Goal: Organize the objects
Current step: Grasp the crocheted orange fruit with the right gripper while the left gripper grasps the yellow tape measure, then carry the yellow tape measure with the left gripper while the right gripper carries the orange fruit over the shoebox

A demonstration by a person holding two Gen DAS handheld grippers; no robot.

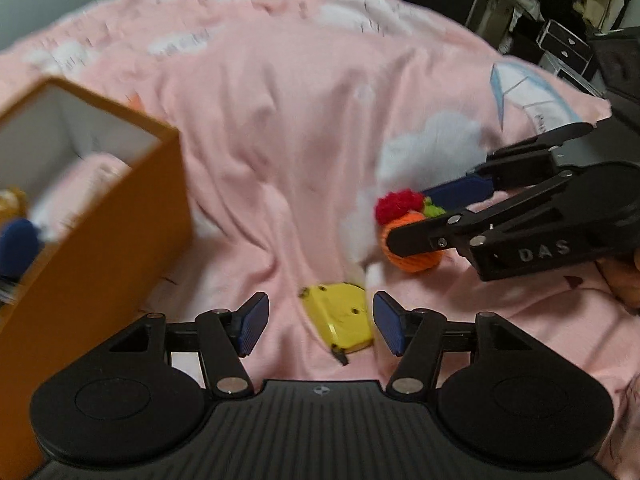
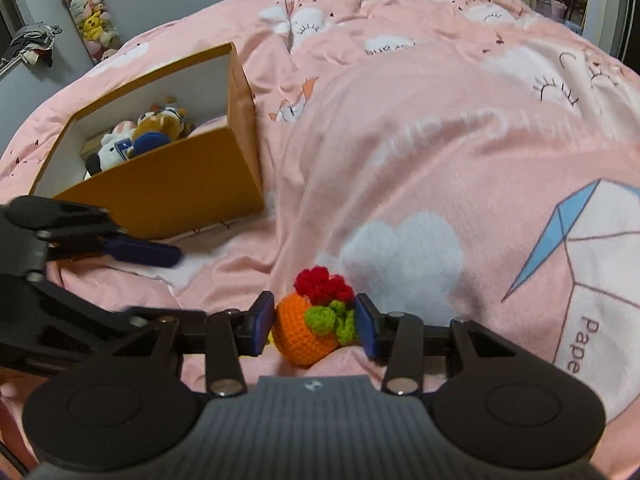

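My right gripper is shut on a crocheted orange ball with red and green yarn tufts; both blue pads press its sides just above the pink blanket. From the left wrist view that same ball sits in the right gripper at the right. My left gripper stands open, and a flat yellow plastic toy lies on the blanket between its fingers, untouched. An open orange box with several plush toys inside stands to the left; its wall is close beside the left gripper.
The left gripper reaches in from the left edge of the right wrist view, between the box and the ball. A hanging column of plush toys is on the far wall. Black drawers and clothes stand beyond the bed.
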